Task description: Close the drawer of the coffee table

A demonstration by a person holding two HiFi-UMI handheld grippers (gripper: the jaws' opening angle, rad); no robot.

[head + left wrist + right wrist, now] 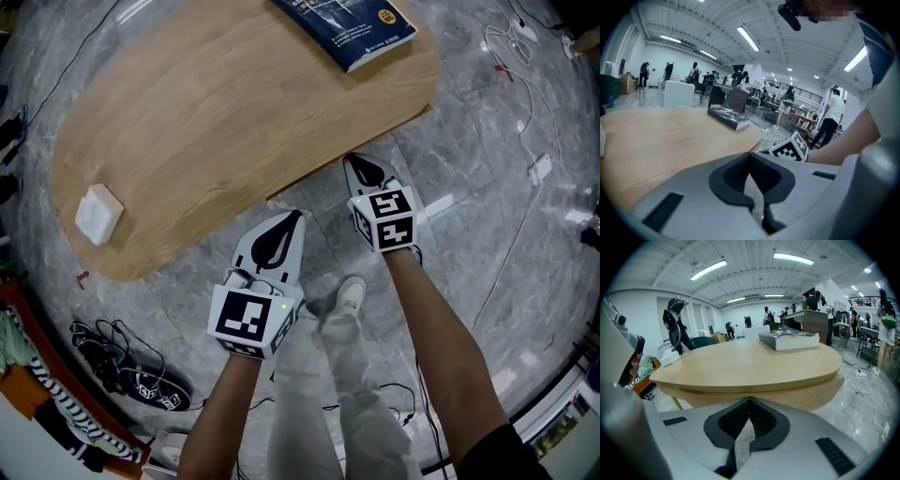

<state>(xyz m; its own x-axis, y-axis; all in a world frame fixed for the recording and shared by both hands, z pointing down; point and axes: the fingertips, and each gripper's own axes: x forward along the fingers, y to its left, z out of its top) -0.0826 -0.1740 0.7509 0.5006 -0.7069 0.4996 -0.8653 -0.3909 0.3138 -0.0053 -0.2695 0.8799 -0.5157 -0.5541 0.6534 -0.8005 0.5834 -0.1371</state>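
Left gripper (296, 217) fingers pressed together, empty, tip just beside desk (216, 122) near edge. Right gripper (352, 161) fingers likewise together, empty, by that edge. Drawer (787, 397) under the edge, roughly flush. Book (349, 28) at far edge.

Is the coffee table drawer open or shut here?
Shut or nearly: the drawer front lies about flush under the tabletop edge, nothing pulled out.
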